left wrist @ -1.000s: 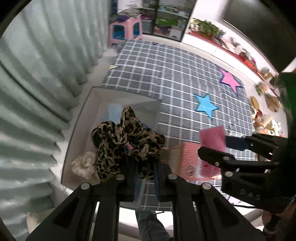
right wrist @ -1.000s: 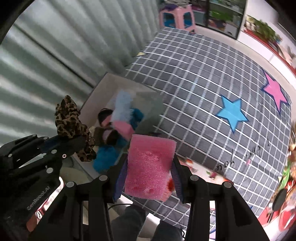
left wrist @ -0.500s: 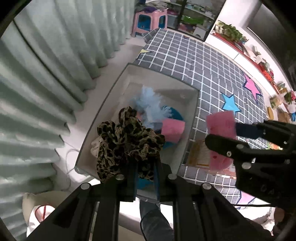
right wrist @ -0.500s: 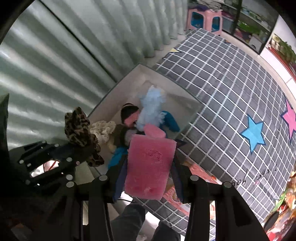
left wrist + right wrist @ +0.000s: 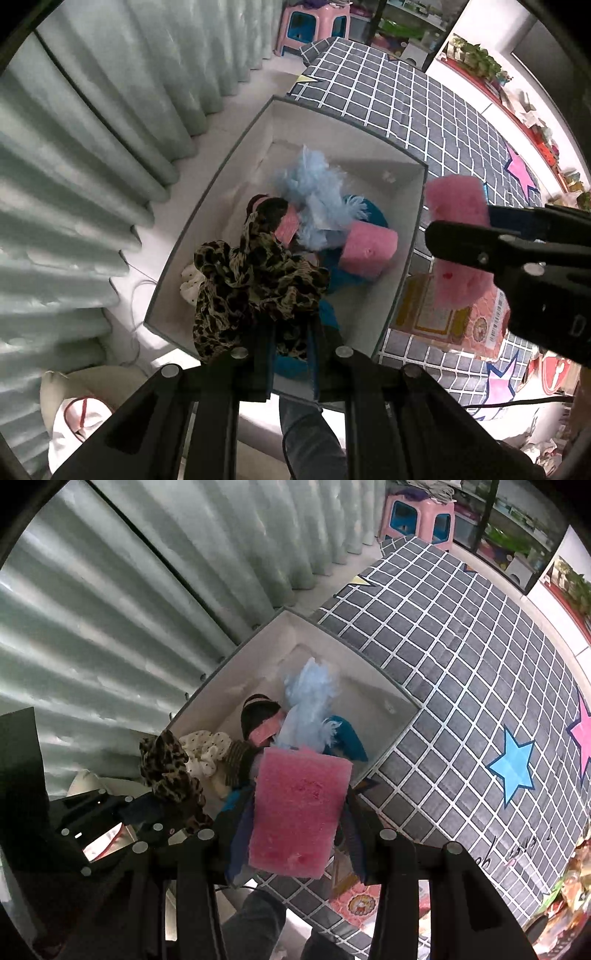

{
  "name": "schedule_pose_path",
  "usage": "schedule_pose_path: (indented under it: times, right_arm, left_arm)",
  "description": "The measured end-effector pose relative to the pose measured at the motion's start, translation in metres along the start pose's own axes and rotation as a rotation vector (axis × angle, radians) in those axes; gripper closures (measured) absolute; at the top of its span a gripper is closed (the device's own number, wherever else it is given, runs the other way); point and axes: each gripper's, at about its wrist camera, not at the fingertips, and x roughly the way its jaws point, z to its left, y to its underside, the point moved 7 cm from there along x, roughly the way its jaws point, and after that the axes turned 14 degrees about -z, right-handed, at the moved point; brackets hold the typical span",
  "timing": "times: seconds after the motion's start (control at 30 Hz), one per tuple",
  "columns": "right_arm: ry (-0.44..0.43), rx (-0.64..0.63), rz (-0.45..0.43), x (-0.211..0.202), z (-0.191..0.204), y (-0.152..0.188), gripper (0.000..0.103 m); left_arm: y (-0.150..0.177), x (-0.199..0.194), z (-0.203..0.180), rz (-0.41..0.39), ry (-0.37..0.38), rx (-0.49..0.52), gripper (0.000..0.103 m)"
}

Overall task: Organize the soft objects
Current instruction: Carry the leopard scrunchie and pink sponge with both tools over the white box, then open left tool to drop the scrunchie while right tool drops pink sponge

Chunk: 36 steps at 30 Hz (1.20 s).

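Observation:
My left gripper (image 5: pixel 291 332) is shut on a leopard-print cloth (image 5: pixel 255 280) and holds it above the near end of a white storage box (image 5: pixel 236 155). The cloth also shows in the right wrist view (image 5: pixel 168 771). My right gripper (image 5: pixel 295 812) is shut on a pink sponge (image 5: pixel 299 812) and holds it above the box's near right edge; the sponge shows in the left wrist view (image 5: pixel 456 206) too. In the box lie a light blue fluffy piece (image 5: pixel 314 192), a pink sponge roll (image 5: pixel 367 251), teal cloth (image 5: pixel 347 273) and a cream cloth (image 5: pixel 207 753).
The box stands on the floor between pale green curtains (image 5: pixel 92 147) and a grey checked mat (image 5: pixel 461 657) with blue (image 5: pixel 513 768) and pink stars. A pink printed carton (image 5: pixel 450 317) lies on the mat beside the box. A pink stool (image 5: pixel 417 520) stands far back.
Both grippers have moved left from over the mat to above the box, each still holding its object. The box is nearer and more centred in both views.

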Motion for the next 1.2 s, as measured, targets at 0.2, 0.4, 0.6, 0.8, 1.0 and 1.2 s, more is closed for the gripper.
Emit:
schedule_pose_path:
  times: [0.2, 0.4, 0.6, 0.8, 1.0, 1.2]
  right_arm:
    - [0.010, 0.025, 0.011, 0.010, -0.010, -0.007, 0.057]
    - [0.016, 0.039, 0.030, 0.022, -0.018, -0.014, 0.057]
    - [0.002, 0.038, 0.036, 0.032, -0.019, -0.022, 0.056]
    - [0.017, 0.023, 0.016, 0.028, -0.023, -0.030, 0.007]
    - [0.062, -0.025, 0.002, 0.022, -0.026, -0.030, 0.000]
    - [0.075, -0.049, 0.007, 0.019, -0.022, -0.024, 0.000]
  left_arm:
    - [-0.008, 0.012, 0.002, 0.009, -0.003, 0.006, 0.088]
    - [-0.016, 0.024, 0.002, 0.024, -0.002, 0.004, 0.088]
    - [-0.024, 0.028, -0.001, 0.004, 0.014, -0.003, 0.063]
    - [-0.035, 0.021, 0.002, -0.052, -0.042, 0.036, 0.018]
    - [-0.044, 0.014, 0.022, -0.100, -0.135, -0.044, 0.017]
    - [-0.036, 0.015, 0.025, -0.059, -0.130, -0.031, 0.014]
